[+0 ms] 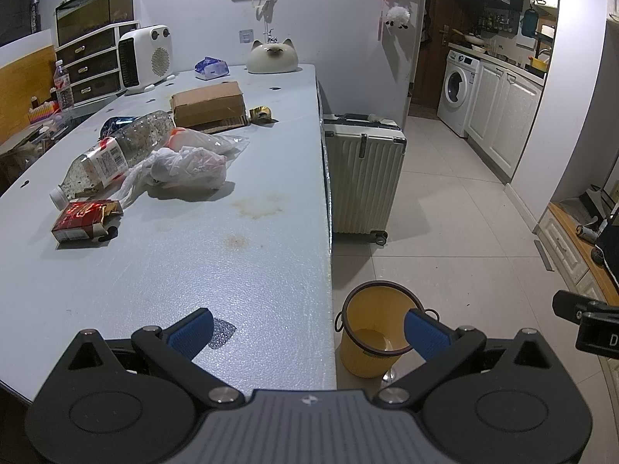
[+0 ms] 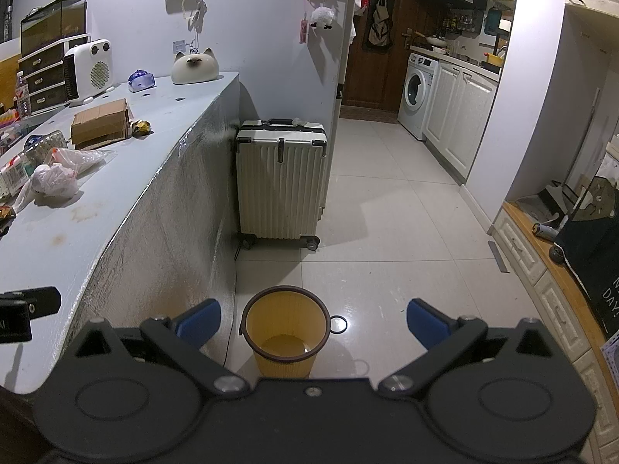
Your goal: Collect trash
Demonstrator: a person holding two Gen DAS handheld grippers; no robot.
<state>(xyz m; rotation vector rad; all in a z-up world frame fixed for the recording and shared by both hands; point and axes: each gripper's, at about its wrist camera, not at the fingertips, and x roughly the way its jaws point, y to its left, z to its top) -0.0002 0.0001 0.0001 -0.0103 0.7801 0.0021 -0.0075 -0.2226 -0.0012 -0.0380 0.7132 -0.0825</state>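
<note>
The crumpled plastic bag (image 1: pixel 185 168) looks light and soft; pinch a fold. Both the left gripper (image 1: pixel 307 332) and right gripper (image 2: pixel 313 324) stand wide apart, empty.

On the table (image 1: pixel 271 232) you have one plastic bottle (image 1: pixel 112 154), one red carton (image 1: pixel 85 220), two crumpled plastic bags (image 1: pixel 185 166), one cardboard box (image 1: pixel 209 104) and one gold wrapper (image 1: pixel 261 115). Further back you have one tissue pack (image 1: pixel 211 67), one white heater (image 1: pixel 145 56) and one cat-shaped ornament (image 1: pixel 272 56). On the floor you have one yellow bin (image 2: pixel 286 328) and one suitcase (image 2: pixel 280 181).
</note>
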